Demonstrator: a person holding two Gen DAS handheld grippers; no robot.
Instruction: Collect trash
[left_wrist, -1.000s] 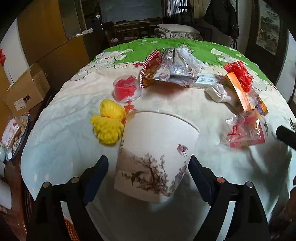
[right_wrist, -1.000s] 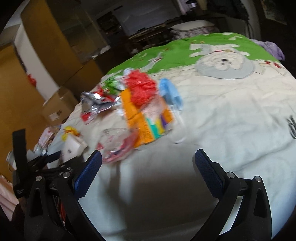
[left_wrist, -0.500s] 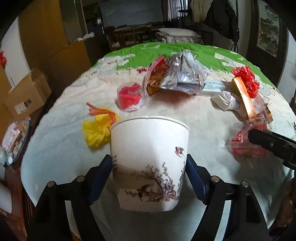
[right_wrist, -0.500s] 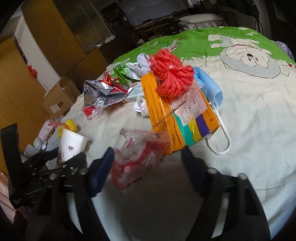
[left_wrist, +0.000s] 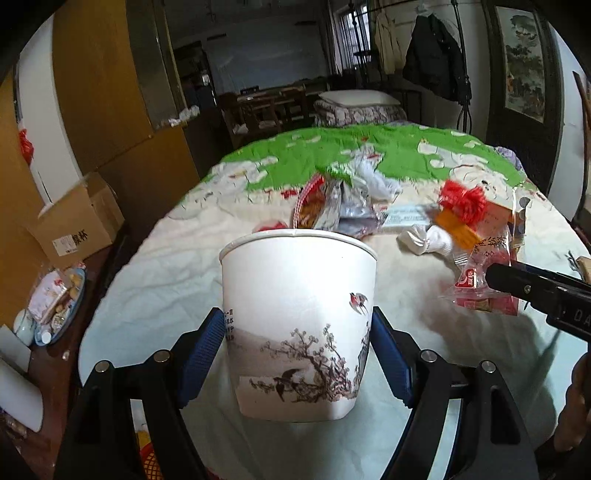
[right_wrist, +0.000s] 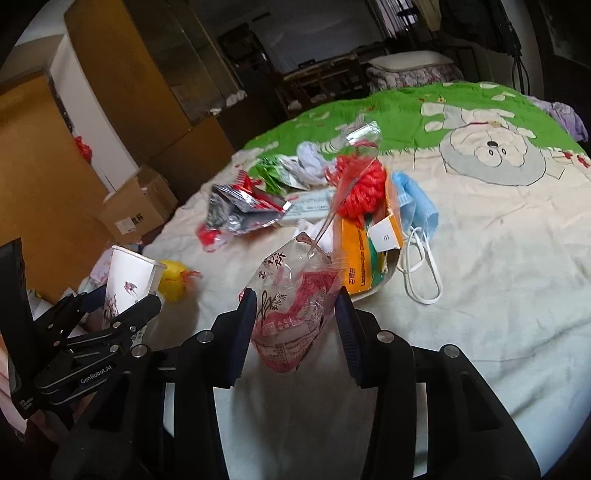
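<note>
My left gripper (left_wrist: 297, 354) is shut on a white paper cup (left_wrist: 299, 317) printed with birds and branches and holds it upright above the table; the cup also shows in the right wrist view (right_wrist: 127, 282). My right gripper (right_wrist: 295, 325) is shut on a clear and red snack wrapper (right_wrist: 295, 306), lifted off the cloth; it also shows in the left wrist view (left_wrist: 484, 288). More trash lies beyond: a silver foil bag (right_wrist: 240, 212), a red ribbon ball (right_wrist: 360, 190), an orange box (right_wrist: 364, 258), a blue face mask (right_wrist: 417, 210) and white tissue (left_wrist: 424, 236).
The table has a cream and green cartoon cloth (right_wrist: 498, 258). A yellow pompom (right_wrist: 171, 282) lies near the cup. A cardboard box (left_wrist: 74, 221) and a plate of clutter (left_wrist: 55, 302) sit off the table's left edge. Dark furniture stands behind.
My left gripper closed on the cup and raised it. My right gripper moved in, closed on the red wrapper and lifted it.
</note>
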